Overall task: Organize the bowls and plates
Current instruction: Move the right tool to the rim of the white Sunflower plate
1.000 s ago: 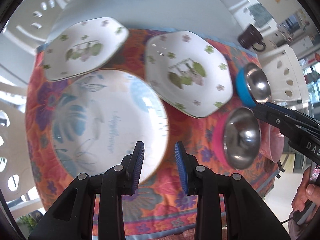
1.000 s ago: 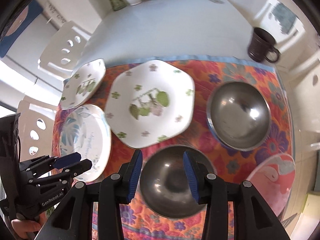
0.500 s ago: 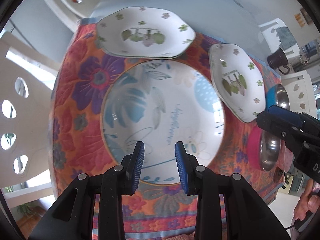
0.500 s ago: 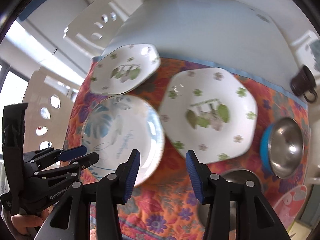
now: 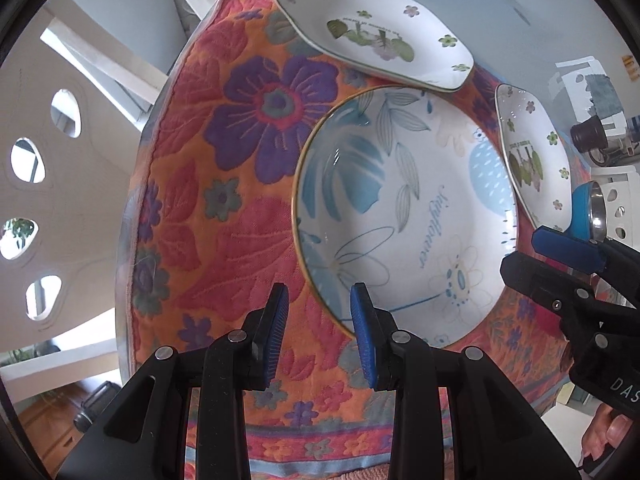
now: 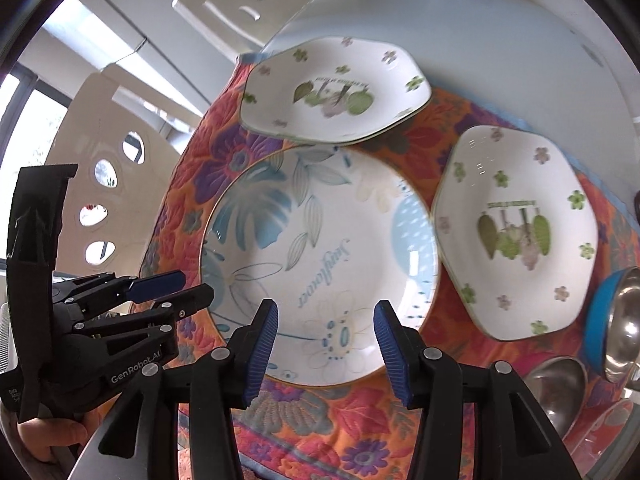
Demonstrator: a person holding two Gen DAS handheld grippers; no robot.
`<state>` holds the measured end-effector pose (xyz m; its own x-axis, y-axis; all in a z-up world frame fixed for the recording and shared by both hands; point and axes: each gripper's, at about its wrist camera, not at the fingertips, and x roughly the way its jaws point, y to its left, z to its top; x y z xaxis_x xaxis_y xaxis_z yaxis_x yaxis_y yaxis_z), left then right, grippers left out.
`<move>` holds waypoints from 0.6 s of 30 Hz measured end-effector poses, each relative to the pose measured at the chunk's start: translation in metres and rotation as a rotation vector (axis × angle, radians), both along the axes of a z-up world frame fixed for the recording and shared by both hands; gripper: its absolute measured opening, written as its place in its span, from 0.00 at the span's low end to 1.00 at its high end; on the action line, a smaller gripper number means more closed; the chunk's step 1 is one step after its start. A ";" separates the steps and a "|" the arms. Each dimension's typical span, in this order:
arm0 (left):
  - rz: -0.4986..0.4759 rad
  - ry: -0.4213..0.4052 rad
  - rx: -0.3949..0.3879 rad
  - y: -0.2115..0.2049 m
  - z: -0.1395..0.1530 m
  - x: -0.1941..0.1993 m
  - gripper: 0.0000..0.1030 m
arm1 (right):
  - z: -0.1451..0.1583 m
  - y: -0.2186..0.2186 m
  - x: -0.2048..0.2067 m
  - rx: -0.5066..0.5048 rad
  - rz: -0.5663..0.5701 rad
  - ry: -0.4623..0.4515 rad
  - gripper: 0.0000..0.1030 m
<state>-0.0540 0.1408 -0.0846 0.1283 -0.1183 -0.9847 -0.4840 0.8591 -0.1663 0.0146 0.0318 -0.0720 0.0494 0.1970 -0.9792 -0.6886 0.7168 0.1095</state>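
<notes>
A round white plate with blue leaf print (image 5: 404, 216) (image 6: 320, 256) lies on the floral cloth. Two six-sided white plates with green prints lie beyond it, one behind (image 5: 376, 36) (image 6: 336, 92) and one to the right (image 5: 532, 164) (image 6: 516, 236). My left gripper (image 5: 318, 320) is open and empty, its jaws astride the round plate's near-left rim; it also shows in the right wrist view (image 6: 176, 286). My right gripper (image 6: 322, 344) is open and empty over the plate's near edge, and shows in the left wrist view (image 5: 560, 256).
A steel bowl with a blue outside (image 6: 616, 328) and another steel bowl (image 6: 556, 384) sit at the right. A dark mug (image 5: 590, 136) stands on the grey table (image 6: 460, 12). White chairs (image 5: 52, 184) stand past the cloth's left edge (image 5: 136, 208).
Both grippers have swung left, from over the steel bowls and the six-sided plate to the round leaf plate, and come closer to it. Both stay open.
</notes>
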 end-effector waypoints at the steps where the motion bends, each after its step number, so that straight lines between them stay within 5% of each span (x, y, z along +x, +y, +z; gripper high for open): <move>1: 0.001 0.002 -0.002 0.001 -0.001 -0.001 0.31 | -0.002 0.002 -0.001 -0.003 0.001 0.006 0.47; 9: 0.001 0.034 -0.026 0.006 -0.016 -0.006 0.38 | -0.025 0.010 -0.005 -0.037 -0.007 0.057 0.51; 12: 0.010 0.038 -0.044 0.007 -0.019 -0.005 0.42 | -0.035 0.007 -0.005 -0.057 -0.026 0.087 0.64; 18: 0.005 0.051 -0.040 0.007 -0.023 -0.003 0.46 | -0.043 -0.005 -0.007 -0.062 -0.065 0.128 0.68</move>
<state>-0.0570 0.1480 -0.1079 0.0788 -0.1571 -0.9844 -0.4972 0.8497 -0.1753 0.0078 0.0265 -0.1148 -0.0661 0.1361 -0.9885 -0.6239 0.7675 0.1474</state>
